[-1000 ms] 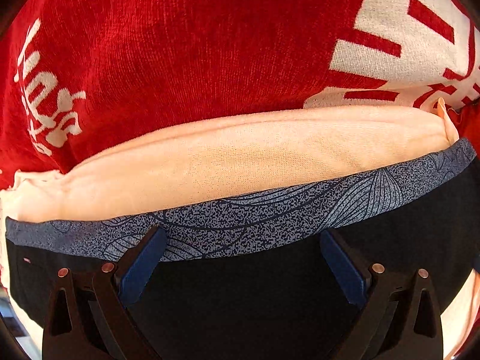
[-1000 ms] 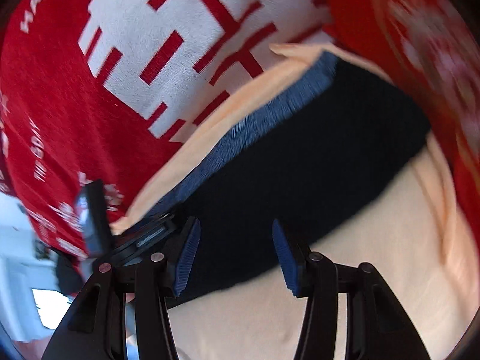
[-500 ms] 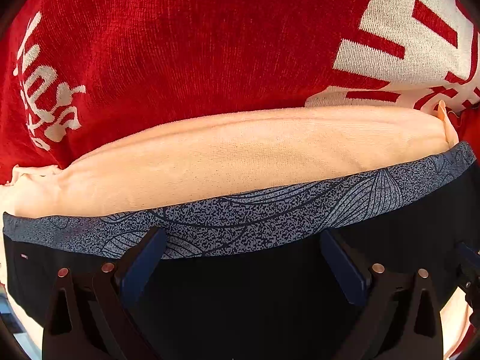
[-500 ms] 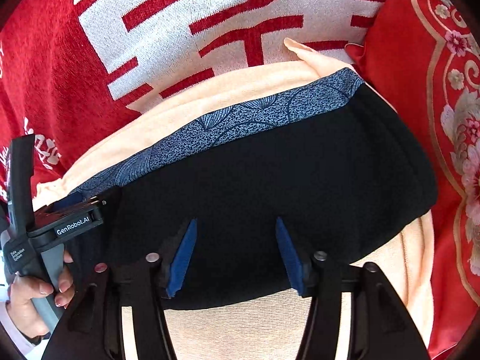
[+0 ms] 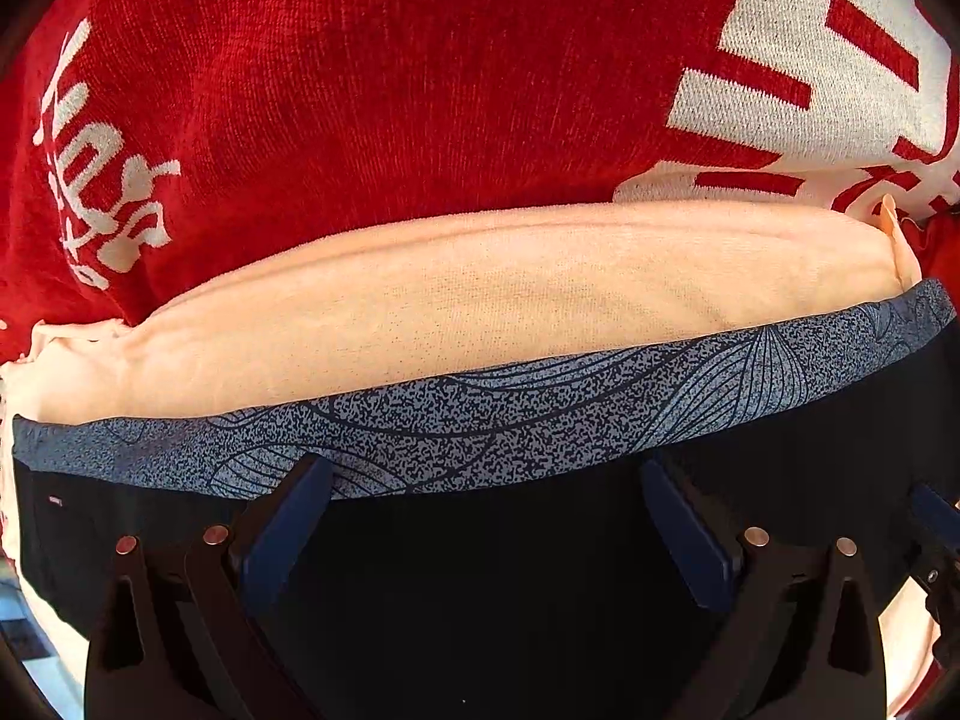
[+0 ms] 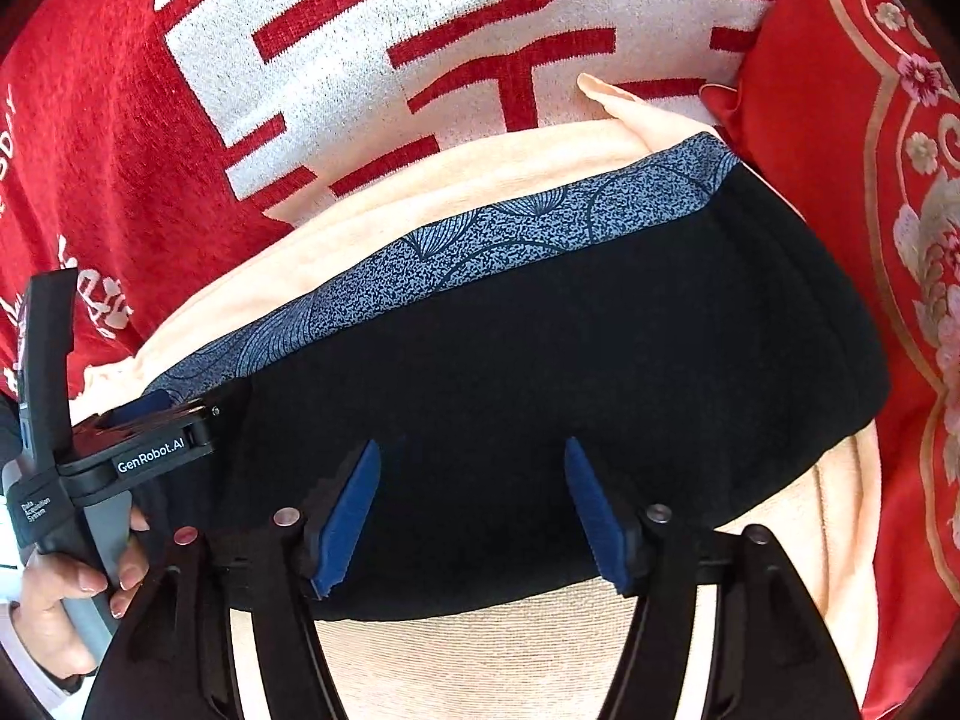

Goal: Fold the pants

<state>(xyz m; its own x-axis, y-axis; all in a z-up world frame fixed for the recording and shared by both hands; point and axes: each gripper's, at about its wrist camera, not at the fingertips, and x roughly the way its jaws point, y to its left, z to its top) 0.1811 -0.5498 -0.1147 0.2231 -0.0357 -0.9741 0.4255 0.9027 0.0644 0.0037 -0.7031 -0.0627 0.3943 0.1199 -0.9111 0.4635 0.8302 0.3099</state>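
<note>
**Folded pants on a peach towel, both claws above them**

The folded black fabric pants [image 6: 540, 360], with a speckled blue leaf-patterned waistband [image 5: 480, 426], lie on a peach terry towel [image 5: 480, 306] spread over a red knitted blanket with white lettering [image 5: 360, 90]. A red embroidered floral cushion [image 6: 870, 240] sits against the pants' right end. The left gripper [image 5: 480, 516] hangs over the black cloth, jaws wide apart, clamping nothing. The right gripper [image 6: 471, 504] has its jaws opening, with only flat cloth beneath them. The left gripper's body reads "GenRobot.AI" in the right wrist view, held by a hand [image 6: 60, 588]
</note>
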